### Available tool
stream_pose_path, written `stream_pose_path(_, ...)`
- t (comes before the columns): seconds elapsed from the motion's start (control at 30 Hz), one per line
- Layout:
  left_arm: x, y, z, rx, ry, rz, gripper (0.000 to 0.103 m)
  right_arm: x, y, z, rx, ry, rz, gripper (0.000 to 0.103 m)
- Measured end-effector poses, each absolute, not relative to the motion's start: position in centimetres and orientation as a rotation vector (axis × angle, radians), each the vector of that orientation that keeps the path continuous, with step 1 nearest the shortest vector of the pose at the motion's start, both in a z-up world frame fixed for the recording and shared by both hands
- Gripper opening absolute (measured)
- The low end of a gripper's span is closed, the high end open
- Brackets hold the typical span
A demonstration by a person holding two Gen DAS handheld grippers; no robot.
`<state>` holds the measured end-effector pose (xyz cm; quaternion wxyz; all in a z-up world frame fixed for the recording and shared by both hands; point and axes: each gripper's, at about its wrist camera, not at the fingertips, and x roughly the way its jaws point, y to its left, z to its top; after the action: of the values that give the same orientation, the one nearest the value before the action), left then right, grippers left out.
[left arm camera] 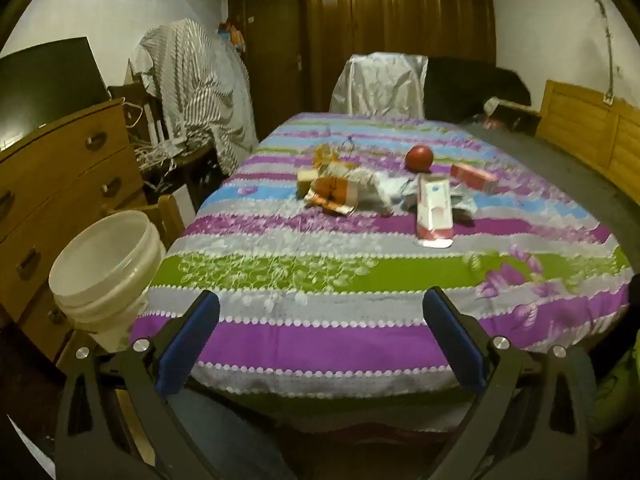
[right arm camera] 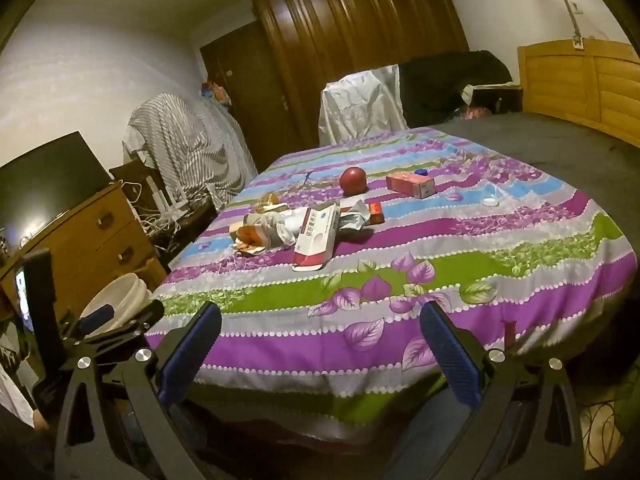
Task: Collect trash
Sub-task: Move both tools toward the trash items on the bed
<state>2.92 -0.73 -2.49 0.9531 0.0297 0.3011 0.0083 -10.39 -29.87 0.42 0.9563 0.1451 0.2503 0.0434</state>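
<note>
Trash lies in a cluster on the striped bedspread: a white-and-red carton, crumpled orange-and-white wrappers, a pink box, and a small white cap. A red apple sits behind them. A white bucket stands left of the bed. My left gripper is open and empty above the bed's near edge. My right gripper is open and empty too. The left gripper also shows in the right wrist view.
A wooden dresser with a dark screen stands at the left, with tangled cables and a striped cloth behind. A wardrobe and a covered chair stand beyond the bed. A wooden headboard is on the right.
</note>
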Motion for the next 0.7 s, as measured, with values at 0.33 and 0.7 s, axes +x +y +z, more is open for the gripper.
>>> stream_pose_path(0.33,4.8,-0.5,-3.5,0.108,0.659,0.081,0.098,-6.9,-29.6,-0.4,0.258,0.570,0.118,0.099)
stream_pose_path(0.7,10.0,0.4,-0.4,0.123,0.618,0.153,0.098,1.2,-28.3,3.8,0.116,0.512,0.133,0.099)
